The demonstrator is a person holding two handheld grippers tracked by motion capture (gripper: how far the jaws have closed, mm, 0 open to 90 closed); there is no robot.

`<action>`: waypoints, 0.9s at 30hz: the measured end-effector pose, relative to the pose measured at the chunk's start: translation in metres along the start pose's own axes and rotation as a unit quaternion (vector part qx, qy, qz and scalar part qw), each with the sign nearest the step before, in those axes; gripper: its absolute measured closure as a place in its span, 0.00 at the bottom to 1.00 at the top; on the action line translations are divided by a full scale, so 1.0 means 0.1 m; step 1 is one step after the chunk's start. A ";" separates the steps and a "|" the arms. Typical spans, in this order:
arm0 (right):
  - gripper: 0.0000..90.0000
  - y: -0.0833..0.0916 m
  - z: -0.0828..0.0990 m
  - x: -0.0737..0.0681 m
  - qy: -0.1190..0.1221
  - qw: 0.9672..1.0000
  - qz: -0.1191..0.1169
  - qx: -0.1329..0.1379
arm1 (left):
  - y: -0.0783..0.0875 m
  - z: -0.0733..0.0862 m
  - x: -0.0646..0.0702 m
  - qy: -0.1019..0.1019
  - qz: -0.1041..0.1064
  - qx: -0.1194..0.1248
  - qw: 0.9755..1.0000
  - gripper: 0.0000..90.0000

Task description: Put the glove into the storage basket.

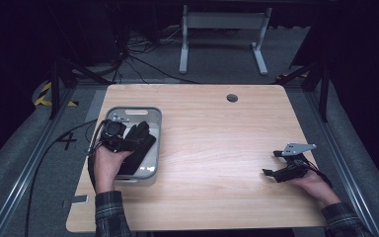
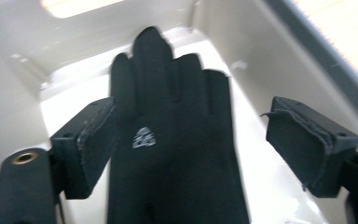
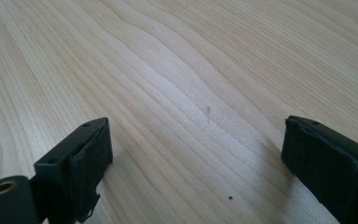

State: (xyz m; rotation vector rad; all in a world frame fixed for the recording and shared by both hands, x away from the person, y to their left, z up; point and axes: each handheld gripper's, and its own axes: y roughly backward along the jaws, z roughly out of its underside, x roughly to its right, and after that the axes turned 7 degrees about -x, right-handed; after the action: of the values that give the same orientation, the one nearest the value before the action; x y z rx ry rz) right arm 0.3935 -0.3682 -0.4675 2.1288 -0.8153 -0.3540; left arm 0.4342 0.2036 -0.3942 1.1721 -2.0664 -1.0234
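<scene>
A black glove (image 2: 177, 140) lies flat in a grey plastic bin (image 2: 242, 56), fingers pointing away from the camera, with a small white logo on its back. In the high view the glove (image 1: 140, 143) fills the right half of the bin (image 1: 159, 128) at the table's left. My left gripper (image 2: 191, 135) hangs over it, open; the glove lies between the jaws and the right pad stands clear of it. My left gripper (image 1: 131, 140) is held in a hand over the bin. My right gripper (image 1: 271, 163) rests low over the bare table at the right, open (image 3: 196, 144) and holding nothing.
The light wooden table (image 1: 212, 128) has a round cable hole (image 1: 232, 98) near its far edge. Beyond it stand a white desk frame (image 1: 222, 34) and loose cables on the floor. Metal rails run along both sides of the table.
</scene>
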 end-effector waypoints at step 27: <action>0.10 0.00 0.00 0.00 0.001 1.000 0.000 0.000 | -0.01 -0.38 0.74 -0.068 0.078 0.035 0.994 0.16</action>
State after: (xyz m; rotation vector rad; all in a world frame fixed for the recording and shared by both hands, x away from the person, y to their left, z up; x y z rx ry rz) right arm 0.3931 -0.3686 -0.4675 2.1285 -0.8151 -0.3521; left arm 0.4280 0.1251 -0.3669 0.9783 -2.2770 -0.9875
